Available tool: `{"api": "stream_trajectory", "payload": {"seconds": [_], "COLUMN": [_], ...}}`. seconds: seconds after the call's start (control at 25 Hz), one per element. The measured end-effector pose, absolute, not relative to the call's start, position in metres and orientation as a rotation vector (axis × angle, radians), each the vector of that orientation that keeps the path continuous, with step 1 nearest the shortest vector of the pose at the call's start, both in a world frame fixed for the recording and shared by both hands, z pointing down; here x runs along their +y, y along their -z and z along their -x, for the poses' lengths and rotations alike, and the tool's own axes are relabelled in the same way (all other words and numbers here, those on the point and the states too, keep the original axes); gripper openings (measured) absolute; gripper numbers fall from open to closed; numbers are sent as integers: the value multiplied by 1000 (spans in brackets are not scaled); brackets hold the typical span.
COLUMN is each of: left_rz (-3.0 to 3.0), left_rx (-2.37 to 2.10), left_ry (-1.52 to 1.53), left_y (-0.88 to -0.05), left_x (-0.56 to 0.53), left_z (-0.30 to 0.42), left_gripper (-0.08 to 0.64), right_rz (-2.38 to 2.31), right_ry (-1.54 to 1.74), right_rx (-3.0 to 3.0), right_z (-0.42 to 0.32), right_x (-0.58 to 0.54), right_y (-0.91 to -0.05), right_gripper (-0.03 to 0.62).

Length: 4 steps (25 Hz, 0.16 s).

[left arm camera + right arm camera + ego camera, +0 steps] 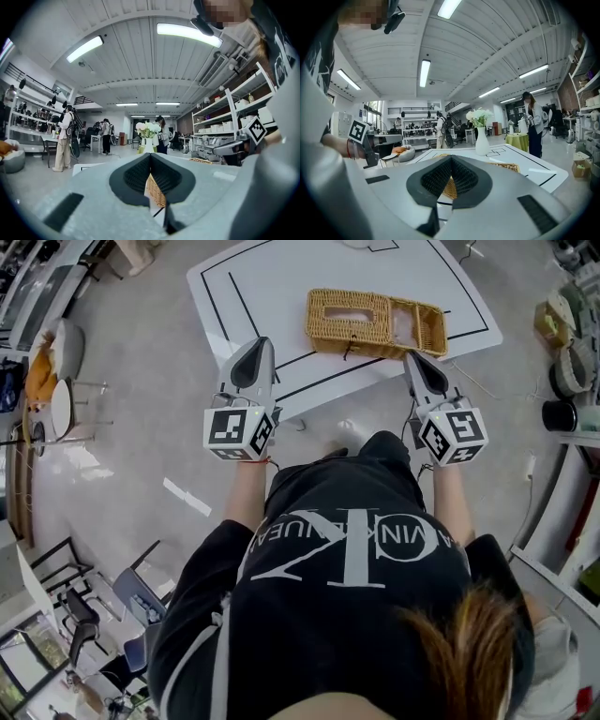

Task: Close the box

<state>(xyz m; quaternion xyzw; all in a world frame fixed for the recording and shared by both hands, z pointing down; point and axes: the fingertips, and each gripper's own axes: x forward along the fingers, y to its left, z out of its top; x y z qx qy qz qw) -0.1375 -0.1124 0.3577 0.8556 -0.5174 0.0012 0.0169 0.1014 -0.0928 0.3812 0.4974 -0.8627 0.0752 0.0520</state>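
A woven wicker box lay on the white counter, towards its near edge and between the two grippers, touched by neither. Its left part carried a woven top with a slot, while the smaller right part looked open upward and pale inside. Whether that part was a lid flap folded out or a compartment of its own could not be told from above. The left gripper hovered at the counter's near edge with its fingers pressed together on nothing. The right gripper hung just short of the box's near right corner, its fingers likewise together and empty. This posture would fit hands about to reach in, or hands drawn back if the box sits this way when closed. If a flap still stood open, doing it well would likely mean pushing with closed fingers under its free edge. It should swing slowly over its hinge line while the other gripper steadied the light box against sliding. By count there were one box, one counter, two grippers, and one white vase of flowers further back.
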Motion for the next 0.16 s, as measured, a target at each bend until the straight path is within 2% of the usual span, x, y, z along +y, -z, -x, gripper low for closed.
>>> {"api": "stream_trajectory", "payload": {"seconds": [0.16], "left_rz": [-2648], "left_rx": [-1618], "left_ry": [1], "left_y": [-360], "left_x": [-108], "left_z": [144], "left_gripper": [9], "right_rz": [-1503], "right_ry": [-221], "right_rx": [-2627], "right_z": [-97], "right_x": [-91], "right_y": [-380], "right_gripper": [0]}}
